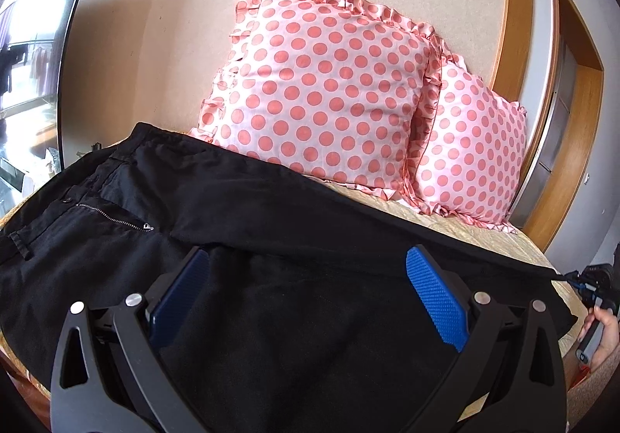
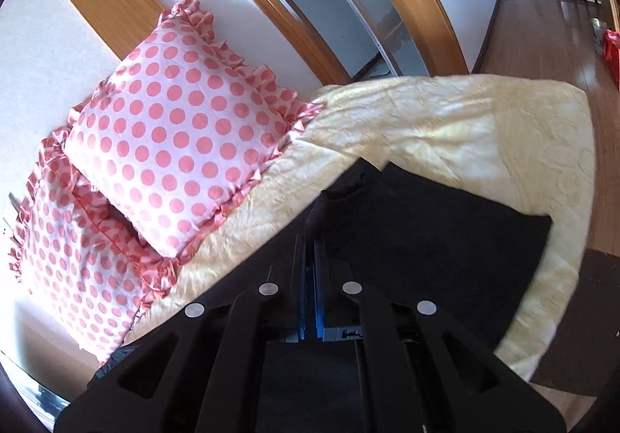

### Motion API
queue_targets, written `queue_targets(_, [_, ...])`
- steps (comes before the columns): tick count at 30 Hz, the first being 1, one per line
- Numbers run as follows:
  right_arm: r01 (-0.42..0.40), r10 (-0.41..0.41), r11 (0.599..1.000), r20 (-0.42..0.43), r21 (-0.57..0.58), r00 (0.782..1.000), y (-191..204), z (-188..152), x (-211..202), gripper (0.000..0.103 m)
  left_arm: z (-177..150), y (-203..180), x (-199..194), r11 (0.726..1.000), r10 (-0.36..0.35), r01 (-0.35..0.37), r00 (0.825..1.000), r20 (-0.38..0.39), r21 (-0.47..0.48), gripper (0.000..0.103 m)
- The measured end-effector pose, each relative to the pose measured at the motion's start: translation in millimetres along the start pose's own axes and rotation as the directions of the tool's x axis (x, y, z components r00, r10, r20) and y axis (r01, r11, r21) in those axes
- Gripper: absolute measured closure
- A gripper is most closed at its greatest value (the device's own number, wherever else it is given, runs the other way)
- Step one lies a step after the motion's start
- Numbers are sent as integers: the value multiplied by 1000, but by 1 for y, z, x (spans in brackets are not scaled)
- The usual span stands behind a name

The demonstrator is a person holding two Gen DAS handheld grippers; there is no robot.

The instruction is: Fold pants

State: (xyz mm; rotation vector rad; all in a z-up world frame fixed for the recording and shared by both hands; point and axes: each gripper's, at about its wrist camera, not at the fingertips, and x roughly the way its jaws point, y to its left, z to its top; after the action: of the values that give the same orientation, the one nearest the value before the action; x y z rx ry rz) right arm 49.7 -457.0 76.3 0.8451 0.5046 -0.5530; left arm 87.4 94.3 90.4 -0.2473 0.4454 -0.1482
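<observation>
Black pants [image 1: 240, 224] lie spread across the bed, with the waistband and open zipper [image 1: 112, 216] at the left and the legs running right. My left gripper [image 1: 308, 255] hovers open just over the middle of the cloth, its blue pads [image 1: 434, 297] wide apart with nothing pinched between them. At the far right of the left wrist view, a hand holds my right gripper [image 1: 579, 282] at the leg end. In the right wrist view the right gripper [image 2: 310, 239] is shut, its pads pressed together on a raised fold of the pants [image 2: 407, 231] at their tips.
Two pink polka-dot pillows [image 1: 325, 88] [image 2: 174, 131] lean on the wall at the head of the bed. The yellow bedcover [image 2: 445, 131] reaches the bed's edge by the wooden floor [image 2: 542, 38]. A wooden door frame [image 1: 515, 26] stands at the right.
</observation>
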Motion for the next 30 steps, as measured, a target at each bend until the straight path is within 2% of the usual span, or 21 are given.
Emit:
queue_targets(4, [15,-11,999,-92,39,996,-25,-21,5,99,-2,-2,-3,1000,-10,9,1000,-4,-5,2])
queue_targets(7, [-11,24,994,-120,106,993,-38,-25,5,98,-3,-5,-3,1000,-21,21,1000,-15,-5,2])
queue_targets(9, [-18,37,988,-123,151,992,-44,-26,4,93,-4,-6,-4,1000,-18,18,1000,-13,5,2])
queue_targets(10, [-24,45,986,-126,163,991,-45,-24,4,85,-5,-7,-5,1000,-14,14,1000,-12,11,2])
queue_targets(13, [-27,57,977,-136,210,989,-50,-24,4,52,-5,-6,-4,1000,-9,9,1000,-16,14,2])
queue_targets(14, [-39,71,973,-133,228,989,-51,-23,5,52,-4,-5,-3,1000,-9,9,1000,-17,11,2])
queue_targets(19, [-39,74,966,-129,254,989,-52,-19,15,54,-3,-3,2,1000,-17,16,999,-32,-8,2])
queue_targets(21, [-26,59,968,-124,251,991,-50,-17,21,66,-4,-4,4,1000,-15,15,999,-41,-9,2])
queue_targets(22, [-35,69,965,-121,258,990,-51,-16,25,80,-4,-4,5,1000,-14,14,999,-43,-8,2])
queue_targets(23, [-49,82,964,-119,263,989,-52,-15,30,98,-4,-4,5,1000,-12,12,999,-44,-6,2])
queue_targets(26, [-89,118,959,-91,270,989,-56,-8,33,98,-3,-4,5,1000,-7,6,999,-42,-4,2])
queue_targets(30, [-155,158,949,13,273,987,-63,-1,4,98,0,1,3,999,-30,29,999,-39,-26,2])
